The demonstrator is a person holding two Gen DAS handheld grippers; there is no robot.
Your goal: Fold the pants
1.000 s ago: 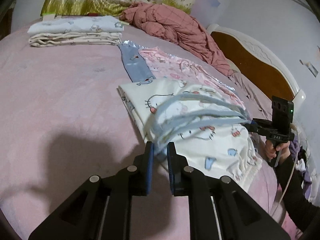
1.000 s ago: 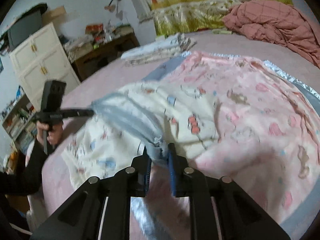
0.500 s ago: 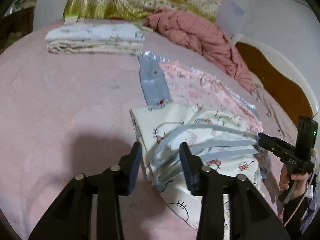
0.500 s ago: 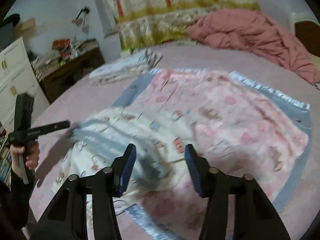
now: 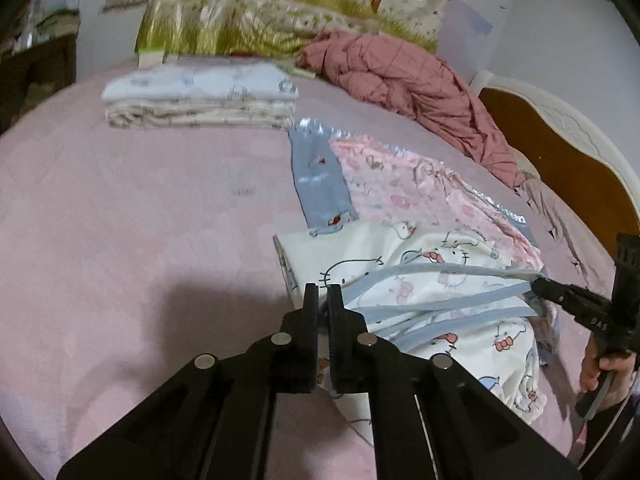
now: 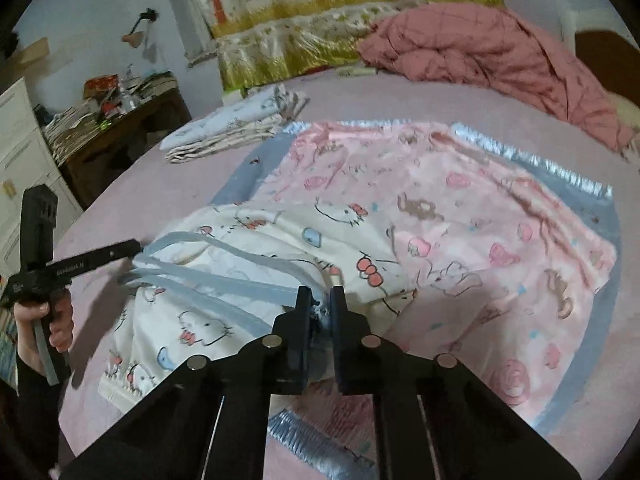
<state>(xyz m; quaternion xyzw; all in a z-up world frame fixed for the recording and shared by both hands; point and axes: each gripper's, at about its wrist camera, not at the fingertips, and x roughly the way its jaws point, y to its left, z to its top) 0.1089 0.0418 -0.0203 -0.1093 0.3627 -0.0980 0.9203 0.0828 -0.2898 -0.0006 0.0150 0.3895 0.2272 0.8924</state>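
We are pinching the pants' [image 5: 420, 280] blue waistband: left gripper [image 5: 323, 292] clamped, right gripper [image 6: 321, 300] closing, beside the pink blanket [image 6: 460, 220].

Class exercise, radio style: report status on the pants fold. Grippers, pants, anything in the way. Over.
Left gripper shut on the blue waistband. Right gripper closing on its other end. Cream cartoon-print pants bunched over pink pants. Nothing blocking. Over.

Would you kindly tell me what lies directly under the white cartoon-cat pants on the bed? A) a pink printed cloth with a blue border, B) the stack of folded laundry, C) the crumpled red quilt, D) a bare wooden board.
A: the white pants overlap the edge of the pink cloth.
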